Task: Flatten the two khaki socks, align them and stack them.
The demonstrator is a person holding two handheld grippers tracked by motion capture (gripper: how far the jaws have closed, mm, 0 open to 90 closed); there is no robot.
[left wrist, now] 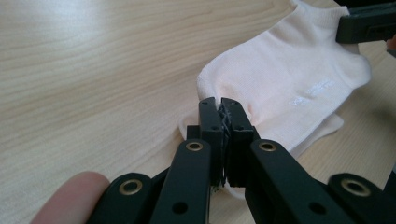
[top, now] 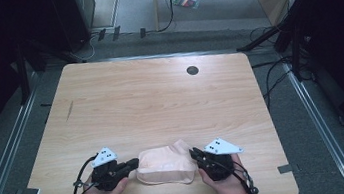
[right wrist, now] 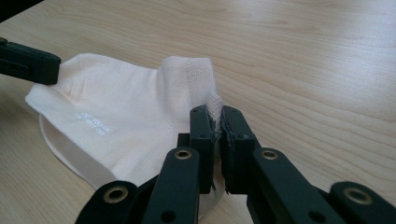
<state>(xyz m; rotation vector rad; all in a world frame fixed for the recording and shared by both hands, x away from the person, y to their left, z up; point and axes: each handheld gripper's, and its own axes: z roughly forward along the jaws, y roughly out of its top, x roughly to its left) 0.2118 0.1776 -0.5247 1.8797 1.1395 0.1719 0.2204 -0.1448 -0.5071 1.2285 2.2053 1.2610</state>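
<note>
I am clamping my left gripper [left wrist: 221, 108] on one end of the pale sock [left wrist: 289, 79] and my right gripper [right wrist: 214, 119] on its ribbed cuff end – both are pinching the fabric. The sock is lying between them, near the front edge of the wooden table [top: 149, 95].

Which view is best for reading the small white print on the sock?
The left gripper view: the white print on the sock sits close and fairly well lit. The right gripper view shows it too, smaller and at a slant. In the high view the sock is too small for the print to be told.
</note>
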